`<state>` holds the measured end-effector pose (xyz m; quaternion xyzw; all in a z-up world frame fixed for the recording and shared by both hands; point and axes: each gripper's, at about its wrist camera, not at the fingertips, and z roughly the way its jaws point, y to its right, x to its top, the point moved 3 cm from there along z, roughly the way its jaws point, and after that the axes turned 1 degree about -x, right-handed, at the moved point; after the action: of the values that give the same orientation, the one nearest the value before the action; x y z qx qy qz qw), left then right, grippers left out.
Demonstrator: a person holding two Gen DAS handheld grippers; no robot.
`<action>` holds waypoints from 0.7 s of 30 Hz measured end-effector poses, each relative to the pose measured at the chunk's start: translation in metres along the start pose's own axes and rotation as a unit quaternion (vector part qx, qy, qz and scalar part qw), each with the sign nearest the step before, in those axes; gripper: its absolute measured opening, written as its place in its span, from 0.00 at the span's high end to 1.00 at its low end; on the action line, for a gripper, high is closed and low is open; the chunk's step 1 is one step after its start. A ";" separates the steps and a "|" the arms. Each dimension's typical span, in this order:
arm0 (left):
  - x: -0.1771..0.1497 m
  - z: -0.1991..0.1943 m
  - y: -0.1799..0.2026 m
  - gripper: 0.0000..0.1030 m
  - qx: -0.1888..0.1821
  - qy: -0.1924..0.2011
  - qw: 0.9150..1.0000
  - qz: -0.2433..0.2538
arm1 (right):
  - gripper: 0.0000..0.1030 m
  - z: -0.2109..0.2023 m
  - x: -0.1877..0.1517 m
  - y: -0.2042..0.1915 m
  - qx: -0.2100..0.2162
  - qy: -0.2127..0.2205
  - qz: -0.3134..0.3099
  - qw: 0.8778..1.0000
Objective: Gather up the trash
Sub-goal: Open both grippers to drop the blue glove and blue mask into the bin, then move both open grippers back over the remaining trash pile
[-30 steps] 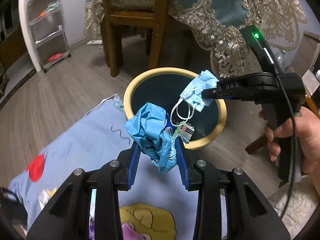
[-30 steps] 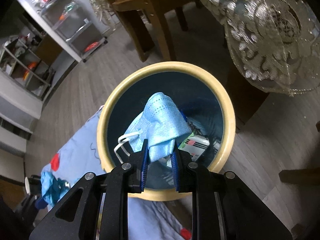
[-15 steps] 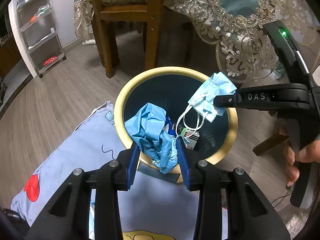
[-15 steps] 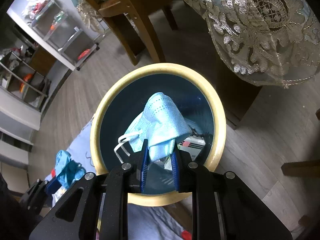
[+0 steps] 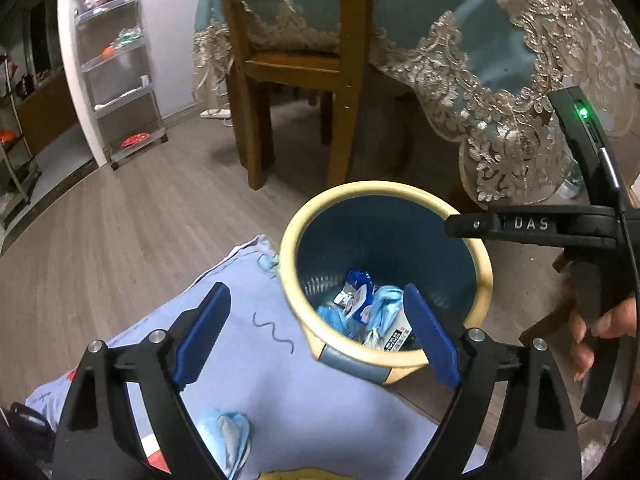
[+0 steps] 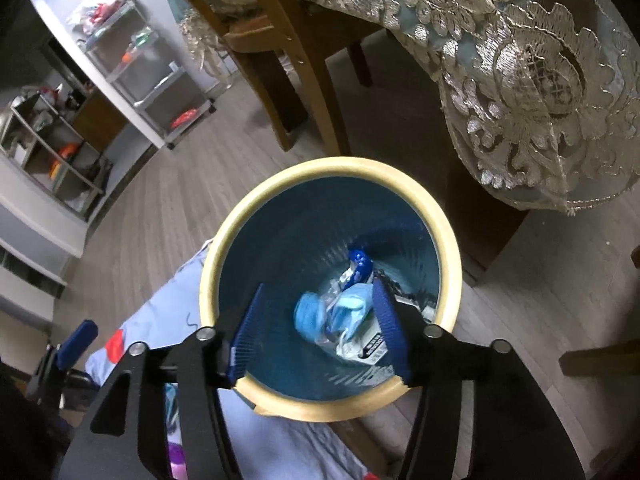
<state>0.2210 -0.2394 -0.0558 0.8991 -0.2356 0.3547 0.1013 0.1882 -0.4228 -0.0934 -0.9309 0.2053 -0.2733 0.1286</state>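
A round bin with a cream rim and dark blue inside stands on the wood floor. Several pieces of trash lie at its bottom: a blue crumpled glove, a light blue face mask and wrappers. My left gripper is open and empty, over the bin's near rim. My right gripper is open and empty, above the bin's mouth; it shows from the side in the left wrist view. Another crumpled blue piece lies on the blanket below my left gripper.
A light blue printed blanket lies on the floor against the bin. A wooden chair and a table with a lace-edged cloth stand behind the bin. A shelf cart stands at the far left.
Both grippers have opened. The blue glove from the left gripper and the face mask from the right gripper have dropped into the bin.
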 end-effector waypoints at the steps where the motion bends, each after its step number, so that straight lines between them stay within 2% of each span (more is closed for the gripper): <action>1: -0.001 -0.002 -0.002 0.16 0.001 0.000 1.000 -0.003 | 0.39 0.000 0.000 0.001 -0.001 0.000 -0.002 1.000; 6: -0.013 -0.025 -0.015 0.15 0.019 0.000 1.000 0.004 | 0.29 -0.005 0.002 -0.007 -0.004 0.006 -0.016 1.000; 9: -0.020 -0.045 -0.024 0.14 0.033 0.003 0.999 0.009 | 0.19 -0.016 -0.001 -0.017 0.002 0.018 -0.034 0.999; 11: -0.024 -0.061 -0.031 0.10 0.040 0.007 0.999 0.006 | 0.11 -0.025 -0.004 -0.026 0.010 0.028 -0.046 0.999; 18: -0.050 -0.127 -0.065 0.07 0.070 0.021 0.997 -0.012 | 0.07 -0.060 -0.024 -0.073 0.017 0.061 -0.122 0.991; 21: -0.065 -0.154 -0.080 0.07 0.080 0.026 0.996 -0.024 | 0.07 -0.075 -0.040 -0.095 0.032 0.071 -0.143 0.987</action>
<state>0.1285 -0.0938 0.0103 0.9002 -0.1819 0.3934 0.0432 0.1452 -0.3302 -0.0169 -0.9241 0.0699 -0.3611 0.1034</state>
